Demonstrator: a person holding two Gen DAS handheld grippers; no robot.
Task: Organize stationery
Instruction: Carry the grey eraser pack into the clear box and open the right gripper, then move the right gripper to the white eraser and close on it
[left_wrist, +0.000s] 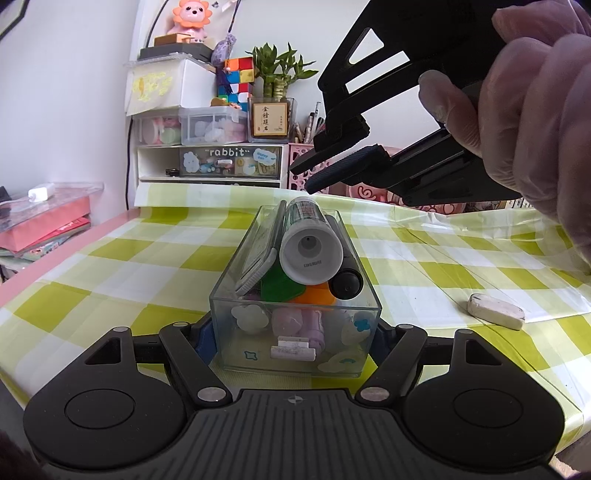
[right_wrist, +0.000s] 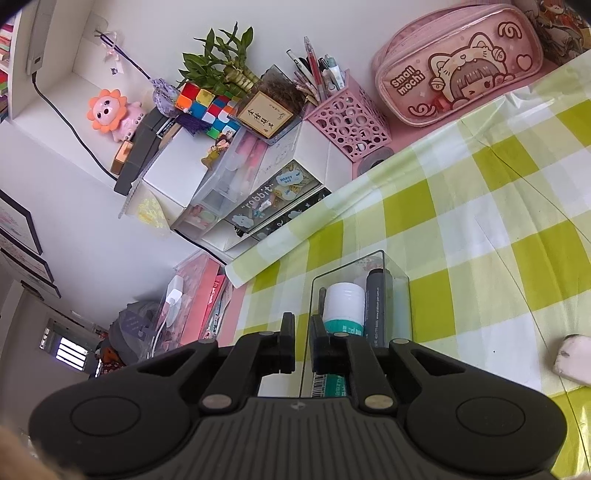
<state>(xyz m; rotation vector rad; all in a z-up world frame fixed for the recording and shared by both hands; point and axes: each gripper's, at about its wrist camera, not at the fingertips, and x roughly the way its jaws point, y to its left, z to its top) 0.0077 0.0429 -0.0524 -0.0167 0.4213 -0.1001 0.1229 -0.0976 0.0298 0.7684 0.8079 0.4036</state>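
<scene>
My clear box (left_wrist: 295, 325) stands upright on the checked desk (left_wrist: 424, 266), packed full — a white-capped glue tube (left_wrist: 308, 251) and a black marker (left_wrist: 345, 280) lie on top. A smudged white eraser (left_wrist: 495, 311) lies apart, right of it.

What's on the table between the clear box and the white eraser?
Nothing: only bare checked tablecloth lies between the clear box and the eraser, in the left wrist view.

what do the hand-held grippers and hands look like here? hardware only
Both hand-held grippers, left and right, are matte black plastic: ribbed centre plate with a small crosshair mark, two round side discs, silver pivot pins, and linkage arms. A translucent whitish glove covers the right hand. No cables visible.
</scene>
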